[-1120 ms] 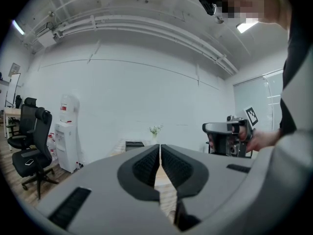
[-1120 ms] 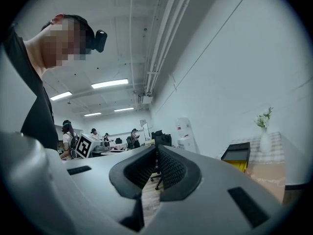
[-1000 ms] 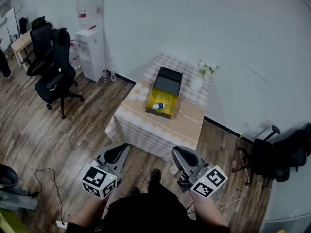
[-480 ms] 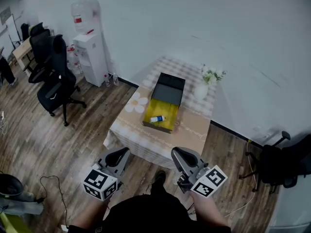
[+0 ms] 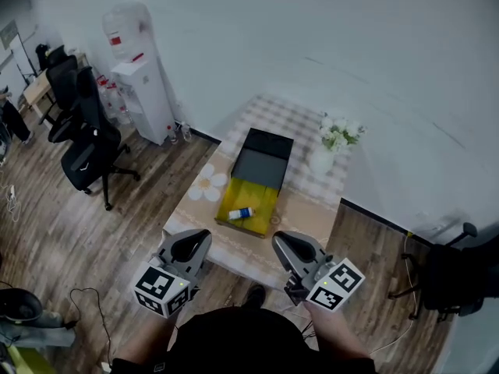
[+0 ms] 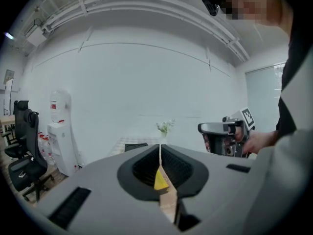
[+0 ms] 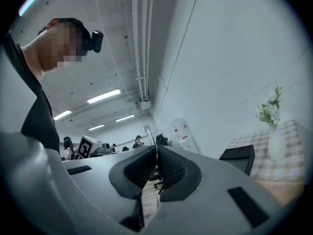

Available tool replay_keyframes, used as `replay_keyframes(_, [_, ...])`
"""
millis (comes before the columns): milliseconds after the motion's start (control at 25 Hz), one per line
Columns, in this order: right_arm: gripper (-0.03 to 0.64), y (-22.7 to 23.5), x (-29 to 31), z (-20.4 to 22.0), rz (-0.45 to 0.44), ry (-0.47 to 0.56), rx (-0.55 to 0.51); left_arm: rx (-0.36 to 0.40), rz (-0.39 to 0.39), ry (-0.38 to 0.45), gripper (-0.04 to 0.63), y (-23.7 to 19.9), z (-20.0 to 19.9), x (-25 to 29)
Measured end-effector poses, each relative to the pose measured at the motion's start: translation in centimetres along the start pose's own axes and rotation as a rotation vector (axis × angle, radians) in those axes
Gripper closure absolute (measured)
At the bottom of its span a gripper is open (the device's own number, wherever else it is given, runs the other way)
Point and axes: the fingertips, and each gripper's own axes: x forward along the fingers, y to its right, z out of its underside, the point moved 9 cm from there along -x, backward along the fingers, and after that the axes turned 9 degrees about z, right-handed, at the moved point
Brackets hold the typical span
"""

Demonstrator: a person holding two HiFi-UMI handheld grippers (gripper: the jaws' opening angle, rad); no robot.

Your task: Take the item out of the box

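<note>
An open box (image 5: 250, 199) with a yellow inside and a raised dark lid (image 5: 265, 157) stands on a small table (image 5: 304, 216). A small white and blue item (image 5: 241, 213) lies in the yellow tray. My left gripper (image 5: 192, 245) is shut and empty, held short of the table's near edge, below and left of the box. My right gripper (image 5: 285, 246) is shut and empty too, level with it on the right. In the right gripper view the dark lid (image 7: 238, 155) shows at the right; in the left gripper view the right gripper (image 6: 222, 136) shows at the right.
A white vase of flowers (image 5: 326, 151) stands on the table right of the box, and a flower-shaped mat (image 5: 204, 186) lies left of it. A water dispenser (image 5: 140, 80) and black office chairs (image 5: 87, 142) stand at the left, another chair (image 5: 456, 279) at the right.
The table and box have come closer and lower in the head view as I walk toward them. Both grippers stay shut in front of me.
</note>
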Motion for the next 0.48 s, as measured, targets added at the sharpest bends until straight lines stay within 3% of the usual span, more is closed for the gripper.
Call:
replay_keyframes(240, [0.578,3.6,0.8,-1.0,-0.028,-0.019,-0.004,0.009,-0.024,-0.003,0.574,-0.9,-1.1,3.3])
replay_keyframes(480, [0.578,5.2,2.1,-0.9,0.009,-0.03,0.022,0.021,0.014,-0.035,0.574,-3.2,-1.4,5.6])
